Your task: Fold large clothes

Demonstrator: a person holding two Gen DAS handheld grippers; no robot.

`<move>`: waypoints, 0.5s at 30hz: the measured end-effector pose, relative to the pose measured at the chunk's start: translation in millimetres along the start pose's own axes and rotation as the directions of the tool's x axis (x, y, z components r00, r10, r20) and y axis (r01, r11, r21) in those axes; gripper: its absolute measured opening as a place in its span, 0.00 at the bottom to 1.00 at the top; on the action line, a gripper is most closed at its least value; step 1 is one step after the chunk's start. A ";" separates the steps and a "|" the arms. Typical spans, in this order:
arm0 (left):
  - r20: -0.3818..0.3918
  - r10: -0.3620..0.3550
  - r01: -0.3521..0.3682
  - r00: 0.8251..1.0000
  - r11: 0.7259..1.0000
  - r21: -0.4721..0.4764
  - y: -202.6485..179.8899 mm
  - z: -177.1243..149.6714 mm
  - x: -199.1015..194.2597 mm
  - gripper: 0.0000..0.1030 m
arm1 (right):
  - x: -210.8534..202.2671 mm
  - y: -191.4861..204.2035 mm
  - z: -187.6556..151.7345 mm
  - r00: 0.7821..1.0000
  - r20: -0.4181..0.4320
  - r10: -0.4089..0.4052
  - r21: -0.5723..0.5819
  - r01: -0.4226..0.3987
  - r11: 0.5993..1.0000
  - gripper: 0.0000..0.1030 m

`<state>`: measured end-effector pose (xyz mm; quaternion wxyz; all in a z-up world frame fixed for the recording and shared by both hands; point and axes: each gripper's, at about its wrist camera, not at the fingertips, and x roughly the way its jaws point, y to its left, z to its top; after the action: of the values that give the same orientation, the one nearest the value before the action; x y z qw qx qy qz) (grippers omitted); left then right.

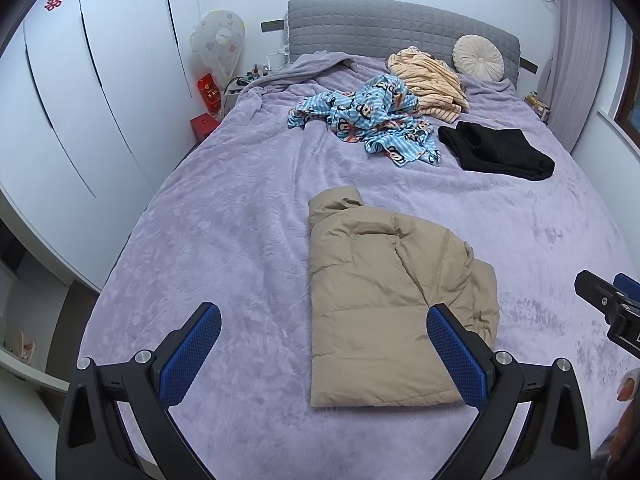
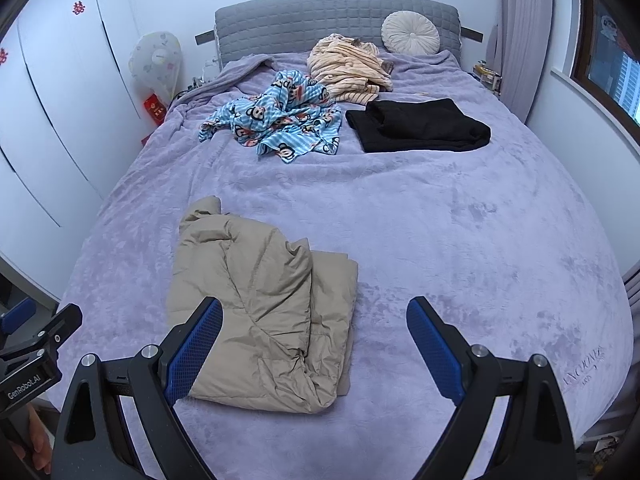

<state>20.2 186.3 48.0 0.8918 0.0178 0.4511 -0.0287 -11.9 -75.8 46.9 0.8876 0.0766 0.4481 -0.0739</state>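
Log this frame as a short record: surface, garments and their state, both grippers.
surface: bed with purple blanket
tan jacket: folded, near edge
black garment: folded, far right
blue cartoon garment: crumpled, middle
striped garment: heaped by round cushion
left gripper: open, empty, above jacket
right gripper: open, empty, above jacket's right edge

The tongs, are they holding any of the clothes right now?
No. Both tongs, left and right, are open with nothing between them, and the tan jacket lies folded on the bed.
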 end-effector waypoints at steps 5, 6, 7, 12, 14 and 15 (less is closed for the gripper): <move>-0.004 -0.006 0.006 1.000 1.000 0.009 -3.0 5.9 7.0 1.00 | 0.8 -1.5 0.6 1.000 -0.001 -0.003 0.000 0.003 1.000 0.92; -0.005 -0.007 0.007 1.000 1.000 0.008 -2.5 5.9 7.5 1.00 | 1.0 -2.0 0.5 1.000 -0.001 -0.003 0.000 0.003 1.000 0.92; -0.006 -0.007 0.007 1.000 1.000 0.008 -2.4 6.1 7.9 1.00 | 0.6 -0.8 0.6 1.000 0.000 -0.003 0.001 0.003 1.000 0.92; -0.008 -0.007 0.007 1.000 1.000 0.008 -2.9 6.7 8.9 1.00 | 1.1 -1.5 0.5 1.000 -0.002 -0.005 -0.001 0.005 1.000 0.92; -0.011 -0.007 0.007 1.000 1.000 0.005 -3.2 6.5 9.3 1.00 | 1.9 -2.8 0.8 1.000 -0.002 -0.007 -0.001 0.007 1.000 0.92; -0.010 -0.007 0.007 1.000 1.000 0.007 -3.5 7.0 9.7 1.00 | 2.3 -3.1 0.0 1.000 -0.003 -0.007 -0.001 0.007 1.000 0.92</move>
<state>31.3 182.1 44.4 0.8893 0.0195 0.4557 -0.0332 -11.1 -78.9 44.9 0.8866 0.0746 0.4499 -0.0769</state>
